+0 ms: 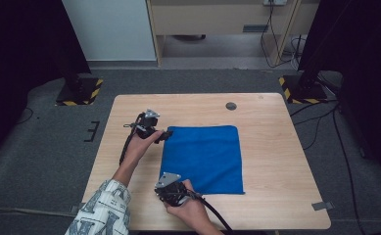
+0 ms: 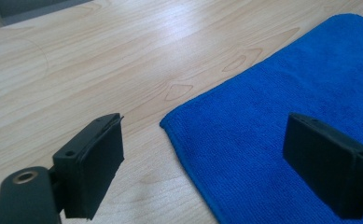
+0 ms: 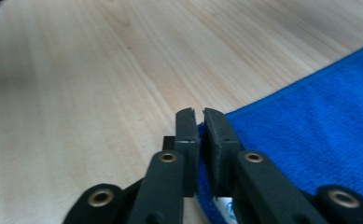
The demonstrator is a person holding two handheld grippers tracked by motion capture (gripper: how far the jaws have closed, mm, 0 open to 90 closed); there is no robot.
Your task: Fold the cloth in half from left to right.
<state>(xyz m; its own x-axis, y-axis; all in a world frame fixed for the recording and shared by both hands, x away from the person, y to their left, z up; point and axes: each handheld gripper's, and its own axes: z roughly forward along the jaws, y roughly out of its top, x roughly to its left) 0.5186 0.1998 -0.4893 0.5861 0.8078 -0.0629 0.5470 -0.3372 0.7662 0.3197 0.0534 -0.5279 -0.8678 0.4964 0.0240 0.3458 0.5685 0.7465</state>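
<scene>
Looking down on a pale wooden table (image 1: 271, 147) w/ a blue cloth (image 1: 205, 159) spread flat at its centre, a bit toward the near edge. No boxes, trays or other containers are on the table, so nothing is held in any. A person's two hands come in from the near side, one gripper each.

The left gripper (image 1: 164, 134) sits at the cloth's far-left corner. In the left gripper view its jaws stand wide apart, released, w/ the corner of the cloth (image 2: 282, 140) lying between them but not pressed.

The right gripper (image 1: 167, 187) is at the near-left corner. In the right gripper view its jaws are clenched together, w/ the blue cloth (image 3: 310, 140) edge pinched between the pads.

Judgement: the step in hand looks like taking both left corners to fold or lift the cloth. To do it well, the left jaws should come down low, approx level w/ the tabletop, so one pad slides under the hem before closing. Both corners should then rise together to keep the cloth from bunching.
</scene>
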